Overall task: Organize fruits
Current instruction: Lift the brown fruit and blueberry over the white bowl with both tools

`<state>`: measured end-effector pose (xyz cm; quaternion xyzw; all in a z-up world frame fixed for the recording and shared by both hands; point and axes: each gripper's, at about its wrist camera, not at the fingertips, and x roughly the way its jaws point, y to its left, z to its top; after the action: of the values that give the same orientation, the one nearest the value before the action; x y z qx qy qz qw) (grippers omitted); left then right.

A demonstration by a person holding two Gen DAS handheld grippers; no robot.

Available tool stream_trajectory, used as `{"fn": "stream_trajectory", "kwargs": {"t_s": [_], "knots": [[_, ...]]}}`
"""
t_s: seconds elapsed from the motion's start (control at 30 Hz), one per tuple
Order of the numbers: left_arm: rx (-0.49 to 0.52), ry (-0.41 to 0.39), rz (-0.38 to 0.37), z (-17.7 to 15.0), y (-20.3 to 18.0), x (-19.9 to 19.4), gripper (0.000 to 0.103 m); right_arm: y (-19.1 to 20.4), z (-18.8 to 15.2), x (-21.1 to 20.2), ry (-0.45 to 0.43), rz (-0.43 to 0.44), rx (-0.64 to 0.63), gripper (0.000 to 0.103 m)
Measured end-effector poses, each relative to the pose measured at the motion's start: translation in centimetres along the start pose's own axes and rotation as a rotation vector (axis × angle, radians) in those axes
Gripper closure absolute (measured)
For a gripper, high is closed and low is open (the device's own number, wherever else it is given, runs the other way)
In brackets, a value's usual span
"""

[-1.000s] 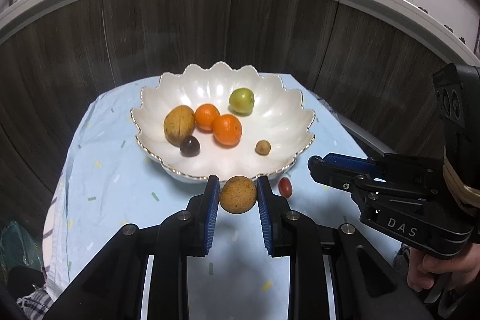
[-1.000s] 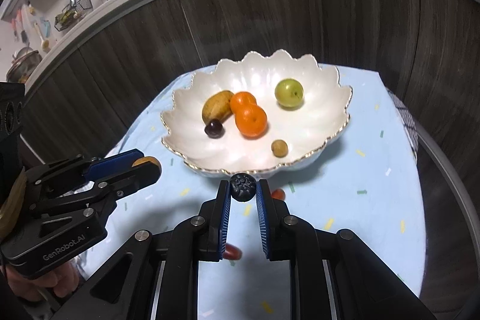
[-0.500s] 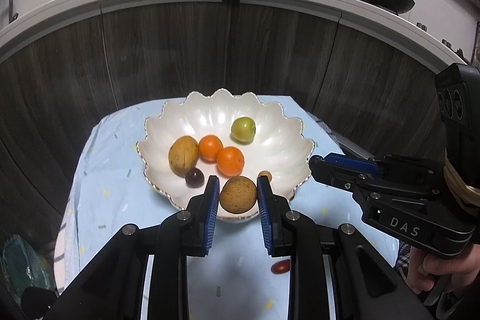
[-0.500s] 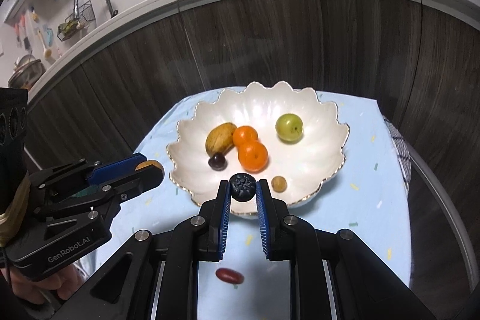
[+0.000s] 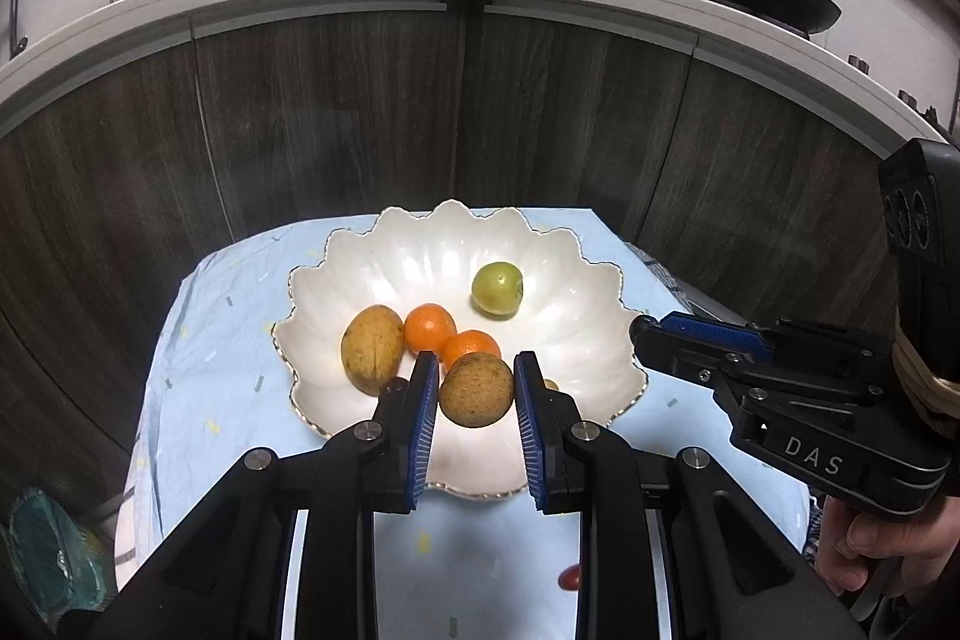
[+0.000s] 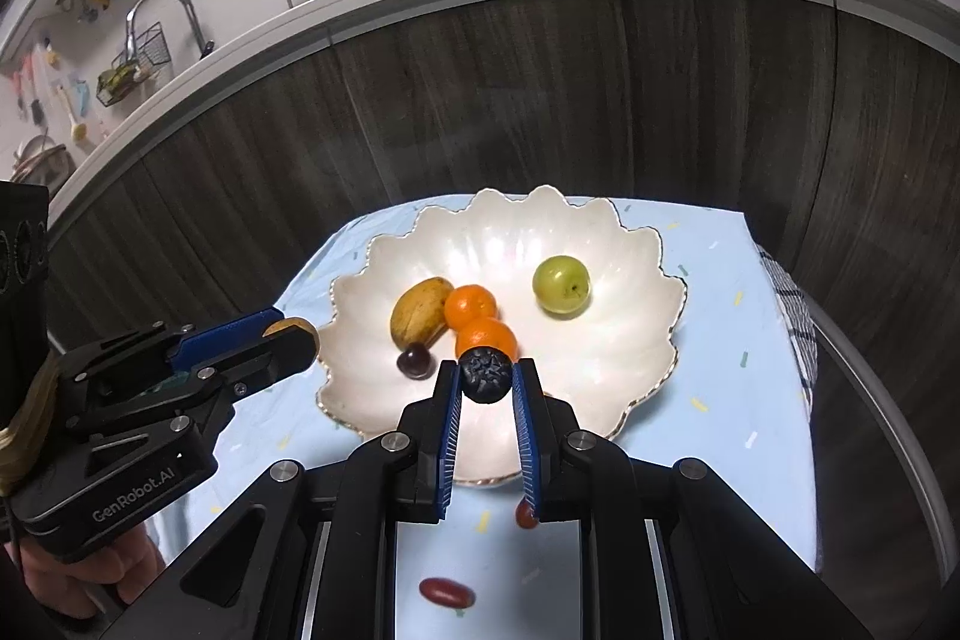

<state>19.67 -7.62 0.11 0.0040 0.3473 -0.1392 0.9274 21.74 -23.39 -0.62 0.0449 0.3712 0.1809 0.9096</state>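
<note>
At the bottom of the right wrist view, 2 small red fruits lie on the pale blue tablecloth (image 6: 708, 244): an oval one (image 6: 446, 592) at lower centre and another (image 6: 525, 515) half hidden behind a blue pad. Just above them, the right gripper (image 6: 486, 388) is clamped on a dark, knobbly blackberry-like fruit (image 6: 486, 375), held over the near rim of the scalloped white bowl (image 6: 600, 358). In the left wrist view, the left gripper (image 5: 475, 394) is closed on a round, speckled brown fruit (image 5: 476, 389), also above the bowl's near edge.

Further up the frame, inside the bowl, sit a yellow-brown oval fruit (image 6: 420, 310), 2 tangerines (image 6: 470, 305) touching each other, a dark cherry-like fruit (image 6: 415, 361) and, apart at the upper right, a green fruit (image 6: 560, 284).

The risks look like these: both claws converge on the same near patch, so they could knock together; the round brown fruit may roll into the tangerines when let go; and squeezing the soft dark fruit harder could crush it.
</note>
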Motion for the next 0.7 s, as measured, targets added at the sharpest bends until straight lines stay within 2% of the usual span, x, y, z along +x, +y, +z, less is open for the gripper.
{"fn": "stream_trajectory", "kwargs": {"t_s": [0.7], "knots": [[-0.013,0.053,0.013,1.3,2.0,5.7,0.077,-2.1,1.5,5.0,0.044,-0.026,0.024,0.084]]}}
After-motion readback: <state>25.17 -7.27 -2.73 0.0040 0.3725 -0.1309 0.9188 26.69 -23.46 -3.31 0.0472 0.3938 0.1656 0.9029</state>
